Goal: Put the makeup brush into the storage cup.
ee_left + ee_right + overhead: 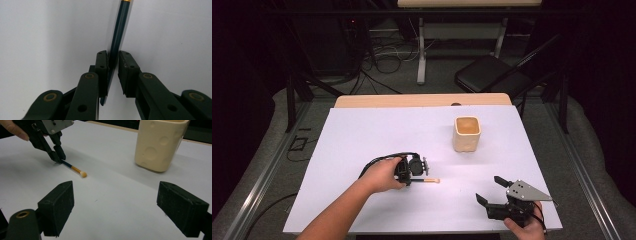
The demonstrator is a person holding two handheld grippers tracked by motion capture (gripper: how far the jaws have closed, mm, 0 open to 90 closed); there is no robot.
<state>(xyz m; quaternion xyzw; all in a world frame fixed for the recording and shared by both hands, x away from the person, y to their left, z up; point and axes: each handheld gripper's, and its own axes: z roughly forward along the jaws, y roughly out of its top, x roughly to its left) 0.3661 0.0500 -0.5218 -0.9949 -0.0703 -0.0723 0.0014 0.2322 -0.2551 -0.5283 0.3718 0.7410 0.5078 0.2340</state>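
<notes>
Low on the white desk [362,135], the left gripper [410,176] is clamped on the dark handle of a small brush [75,169], gripping near the tail end so the tan tip lies free, pointing toward the right gripper [491,190]. That gripper waits near the desk's front edge, jaws wide apart and holding nothing. Beyond stands a cream cup [467,133], upright and open-topped, seemingly where the brush is bound.

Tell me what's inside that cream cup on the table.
The cream cup stands open-topped; the high view shows a bare tan inner wall and nothing sticking out. Its floor is hidden by the rim. The brush lies outside, on the white table.
</notes>
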